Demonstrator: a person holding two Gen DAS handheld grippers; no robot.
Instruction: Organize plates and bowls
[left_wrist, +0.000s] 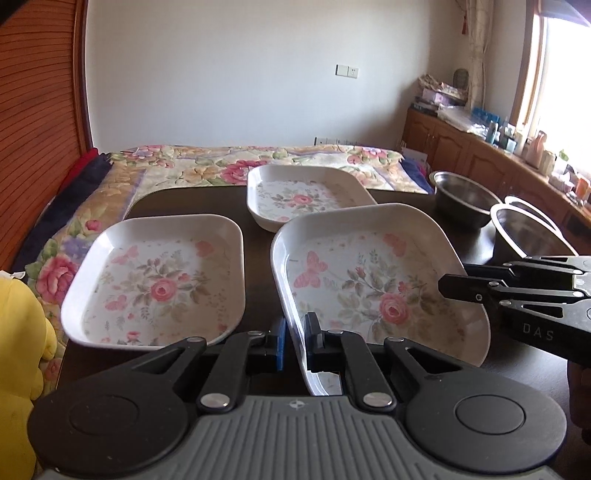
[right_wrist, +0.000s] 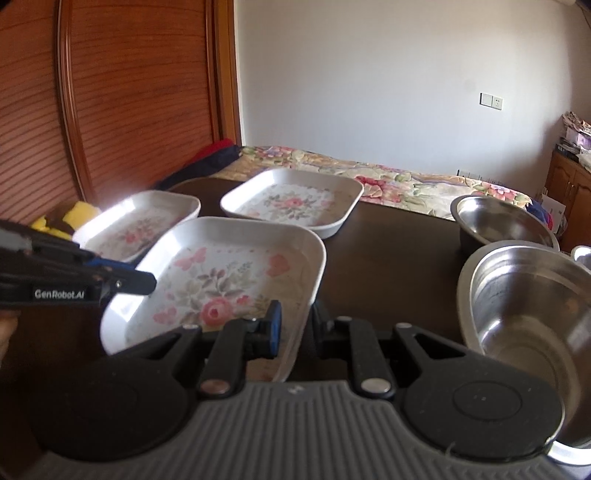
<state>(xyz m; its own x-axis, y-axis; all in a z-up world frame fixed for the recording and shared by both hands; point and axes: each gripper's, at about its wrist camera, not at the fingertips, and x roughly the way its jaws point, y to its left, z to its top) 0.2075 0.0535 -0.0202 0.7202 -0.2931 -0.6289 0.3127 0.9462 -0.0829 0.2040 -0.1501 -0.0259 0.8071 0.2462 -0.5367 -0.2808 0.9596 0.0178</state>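
Three white square plates with rose prints lie on a dark table (left_wrist: 255, 221). My left gripper (left_wrist: 295, 339) is shut on the left rim of the near plate (left_wrist: 369, 280). My right gripper (right_wrist: 295, 325) is shut on the right rim of that same near plate (right_wrist: 229, 280), which sits a little tilted between them. A second plate (left_wrist: 159, 284) lies to the left, also in the right wrist view (right_wrist: 144, 225). A third plate (left_wrist: 303, 195) lies behind, also in the right wrist view (right_wrist: 291, 199). Steel bowls (right_wrist: 528, 306) (right_wrist: 498, 225) stand at the right.
A floral bedspread (left_wrist: 207, 166) lies beyond the table. A yellow plush toy (left_wrist: 18, 332) sits at the left edge. A wooden wardrobe (right_wrist: 129, 92) stands at the left, and cabinets with clutter (left_wrist: 480, 147) stand along the right wall.
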